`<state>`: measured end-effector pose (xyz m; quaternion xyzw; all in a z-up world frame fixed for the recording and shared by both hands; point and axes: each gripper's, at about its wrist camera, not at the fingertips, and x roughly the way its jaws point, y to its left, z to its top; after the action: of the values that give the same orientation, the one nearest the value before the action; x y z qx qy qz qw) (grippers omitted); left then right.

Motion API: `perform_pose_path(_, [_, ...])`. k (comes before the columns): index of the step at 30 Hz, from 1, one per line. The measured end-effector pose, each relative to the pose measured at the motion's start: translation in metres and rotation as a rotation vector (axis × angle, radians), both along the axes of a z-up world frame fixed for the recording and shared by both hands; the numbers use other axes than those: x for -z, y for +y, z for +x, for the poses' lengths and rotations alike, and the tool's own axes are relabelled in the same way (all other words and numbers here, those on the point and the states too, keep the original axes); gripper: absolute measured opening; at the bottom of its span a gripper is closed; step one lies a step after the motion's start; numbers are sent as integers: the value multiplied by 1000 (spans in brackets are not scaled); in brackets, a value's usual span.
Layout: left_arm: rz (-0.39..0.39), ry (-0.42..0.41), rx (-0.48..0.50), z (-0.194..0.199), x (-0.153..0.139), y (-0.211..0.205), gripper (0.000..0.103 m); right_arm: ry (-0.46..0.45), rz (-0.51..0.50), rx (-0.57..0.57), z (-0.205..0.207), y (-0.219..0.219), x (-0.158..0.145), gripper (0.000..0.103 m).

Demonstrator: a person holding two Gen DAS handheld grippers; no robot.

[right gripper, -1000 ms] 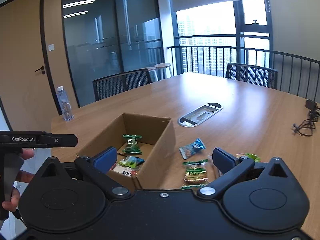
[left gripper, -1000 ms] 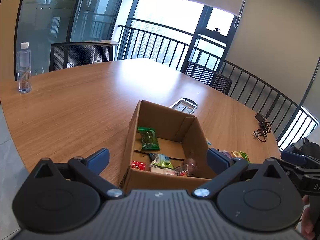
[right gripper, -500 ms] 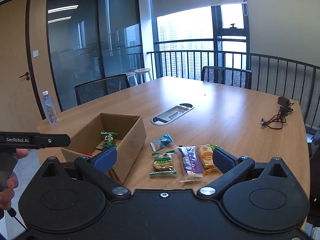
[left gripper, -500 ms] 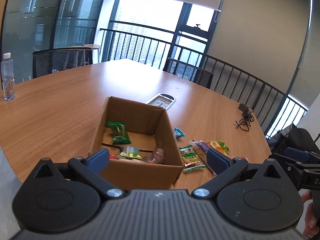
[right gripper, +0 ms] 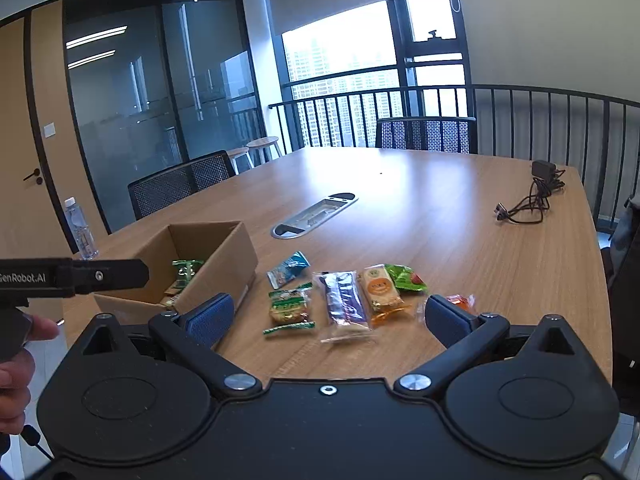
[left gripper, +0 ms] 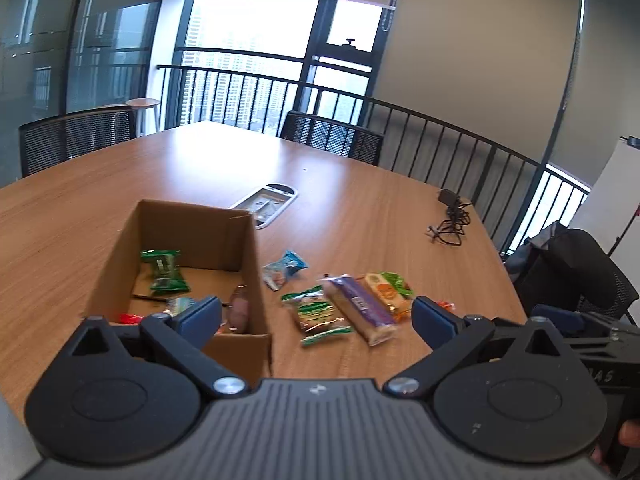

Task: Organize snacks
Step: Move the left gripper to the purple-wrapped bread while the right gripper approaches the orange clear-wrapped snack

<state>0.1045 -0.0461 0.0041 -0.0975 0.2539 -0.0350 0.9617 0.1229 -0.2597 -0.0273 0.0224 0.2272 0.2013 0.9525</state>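
Observation:
An open cardboard box [left gripper: 252, 264] [right gripper: 236, 256] sits on the wooden table [left gripper: 360, 216] and holds several snack packets, among them a green one [left gripper: 164, 272]. To its right lie loose snacks: a blue packet [right gripper: 288, 269], a green-and-white packet [right gripper: 290, 307], a purple bar [right gripper: 344, 300], an orange-labelled packet [right gripper: 380, 290], a green packet [right gripper: 406, 278] and a small red-orange one [right gripper: 460, 302]. My left gripper [left gripper: 316, 318] is open and empty above the box's right wall and the snacks. My right gripper [right gripper: 328, 318] is open and empty above the loose snacks.
A grey cable port [right gripper: 314, 216] is set in the table's middle. A black charger with cable [right gripper: 532, 196] lies at the far right. A water bottle [right gripper: 80, 228] stands at the left edge. Mesh chairs [right gripper: 180, 184] ring the table.
Both views have swung right: the box has shifted left in both, and the loose snacks now lie between the open fingers. Both grippers stay open.

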Motion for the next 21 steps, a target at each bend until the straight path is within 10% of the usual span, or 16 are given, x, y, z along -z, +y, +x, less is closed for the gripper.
perform_pose_path(21, [-66, 250, 51, 120, 41, -66, 58, 123, 25, 128, 73, -57, 44, 95])
